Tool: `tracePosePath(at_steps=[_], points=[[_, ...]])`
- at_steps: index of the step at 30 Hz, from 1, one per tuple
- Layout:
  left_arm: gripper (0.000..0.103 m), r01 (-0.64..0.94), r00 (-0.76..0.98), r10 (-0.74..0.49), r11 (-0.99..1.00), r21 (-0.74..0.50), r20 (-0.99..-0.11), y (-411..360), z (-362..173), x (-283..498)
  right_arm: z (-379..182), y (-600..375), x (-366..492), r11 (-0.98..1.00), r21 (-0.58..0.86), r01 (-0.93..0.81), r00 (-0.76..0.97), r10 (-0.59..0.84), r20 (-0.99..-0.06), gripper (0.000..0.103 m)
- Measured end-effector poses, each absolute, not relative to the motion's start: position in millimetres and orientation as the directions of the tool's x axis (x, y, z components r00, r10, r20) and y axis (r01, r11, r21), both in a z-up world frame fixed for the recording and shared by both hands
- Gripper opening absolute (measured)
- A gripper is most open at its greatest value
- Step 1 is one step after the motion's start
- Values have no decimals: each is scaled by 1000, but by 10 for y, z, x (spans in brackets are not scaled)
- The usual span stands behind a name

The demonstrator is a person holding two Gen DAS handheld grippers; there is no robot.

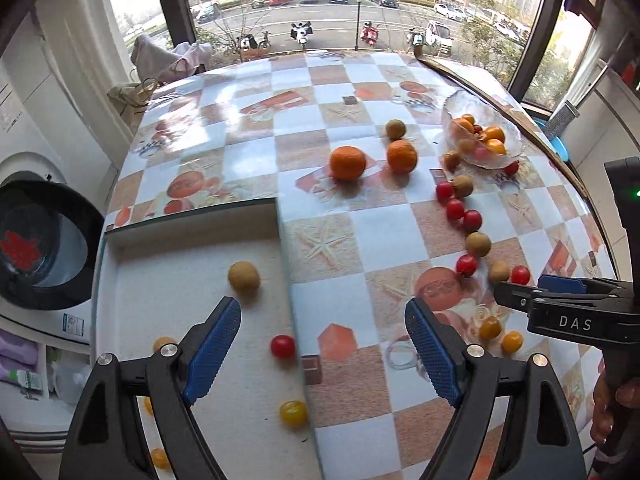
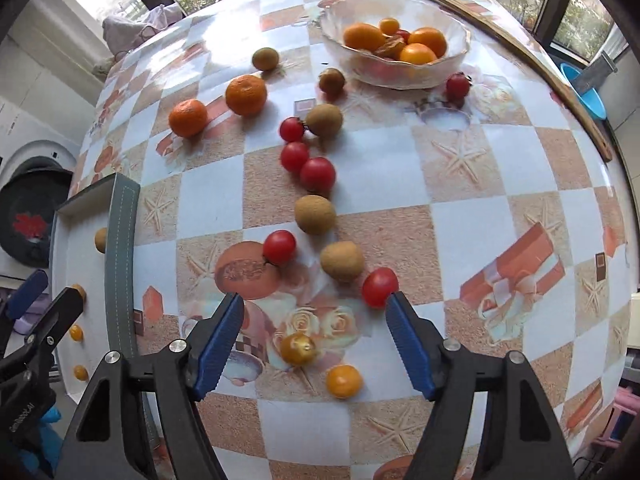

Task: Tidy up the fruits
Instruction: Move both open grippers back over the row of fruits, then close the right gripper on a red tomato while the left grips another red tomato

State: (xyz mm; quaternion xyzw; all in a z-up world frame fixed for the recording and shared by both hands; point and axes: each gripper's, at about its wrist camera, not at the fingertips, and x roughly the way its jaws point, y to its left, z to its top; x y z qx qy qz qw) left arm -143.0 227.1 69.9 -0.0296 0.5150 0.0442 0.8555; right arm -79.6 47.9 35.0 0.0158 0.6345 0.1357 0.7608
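Note:
Fruit lies scattered on a checked tablecloth: two oranges, several red cherry tomatoes, brown longans and two yellow tomatoes. A glass bowl at the far right holds oranges. A white tray at the left holds a longan, a red tomato and yellow tomatoes. My left gripper is open and empty above the tray's right edge. My right gripper is open and empty above the yellow tomatoes; it also shows in the left wrist view.
A washing machine stands left of the table. A wooden strip runs along the table's far right edge. A blue basin sits beyond it. Windows are behind the table.

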Motion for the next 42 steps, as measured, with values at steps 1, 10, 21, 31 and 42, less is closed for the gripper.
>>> tracePosePath(at_steps=[1,10,21,31,42], points=[[85,-86,462,29,996,-12,-886,2169,674,-1377,344,381,-792,970,175,-167,164,202,-966,77],[85,27,411,-16,1000,-6,-911,1553,340,-1081,237,-410,-801,992,111,-52,159,118,-980,77],[85,51,381,3,998,25,-925,1383,103,-832,212,-774,-779,988,156,-3,169,154,-973,77],[85,25,374,31,999,43,-927,1310,-4,-678,92,-629,-474,987,147,-69,198,158,-967,77],[81,-8,397,30,1000,30,-917,1287,-10,-637,146,-426,51,987,78,-140,277,114,-954,47]])
